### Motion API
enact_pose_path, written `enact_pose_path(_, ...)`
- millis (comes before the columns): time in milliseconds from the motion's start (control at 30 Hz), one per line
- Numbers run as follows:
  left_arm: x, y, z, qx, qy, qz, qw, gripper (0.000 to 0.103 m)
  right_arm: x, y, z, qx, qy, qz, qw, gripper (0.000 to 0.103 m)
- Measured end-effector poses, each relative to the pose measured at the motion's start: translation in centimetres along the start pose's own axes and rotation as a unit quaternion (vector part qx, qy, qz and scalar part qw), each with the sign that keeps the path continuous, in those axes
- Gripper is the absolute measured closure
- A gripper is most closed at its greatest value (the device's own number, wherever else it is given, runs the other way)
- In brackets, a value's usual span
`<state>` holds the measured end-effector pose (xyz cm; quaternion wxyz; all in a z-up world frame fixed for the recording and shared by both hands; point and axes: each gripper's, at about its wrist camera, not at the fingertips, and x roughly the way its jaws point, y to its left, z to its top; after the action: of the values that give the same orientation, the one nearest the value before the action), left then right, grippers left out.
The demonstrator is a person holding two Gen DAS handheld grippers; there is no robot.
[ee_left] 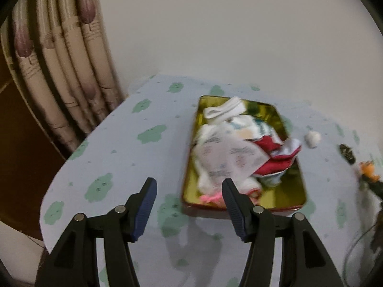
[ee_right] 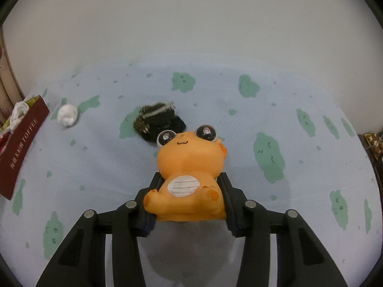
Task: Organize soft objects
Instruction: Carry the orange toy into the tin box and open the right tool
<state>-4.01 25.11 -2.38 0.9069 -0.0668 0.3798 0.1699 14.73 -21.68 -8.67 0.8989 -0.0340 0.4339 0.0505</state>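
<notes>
My right gripper [ee_right: 189, 181] is shut on an orange soft toy frog [ee_right: 189, 165] with big eyes and holds it above the table. A black soft item [ee_right: 158, 122] lies just beyond the toy. A white soft ball [ee_right: 67, 115] lies to the left of it. My left gripper [ee_left: 189, 186] is open and empty, hovering in front of a gold-lined red tin [ee_left: 284, 198]. The tin holds several socks and cloths [ee_left: 229, 148], white, red and pink. The white ball [ee_left: 312, 138] and the black item [ee_left: 347, 154] lie right of the tin.
The table [ee_left: 115, 143] has a pale blue cloth with green patches. A curtain [ee_left: 62, 71] hangs at the left, a white wall stands behind. The tin's red side [ee_right: 21, 143] shows at the left of the right wrist view. A patterned object [ee_right: 375, 143] sits at the far right edge.
</notes>
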Motion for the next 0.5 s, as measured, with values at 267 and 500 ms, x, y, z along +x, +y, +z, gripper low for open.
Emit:
enact_pose_path(267,0.1,2.2,-1.9,-0.030,-0.004,-0.022,0.9993,0.045,-4.3,6.1,2.1,-0.025,-0.014,0.069,0.997,0.060)
enact_pose_path(500,1.0,3.4,-2.5,-0.053,-0.002,-0.017,0.9985,0.045,-7.7,17.2,2.9,-0.122,-0.027,0.152,0.980,0.060)
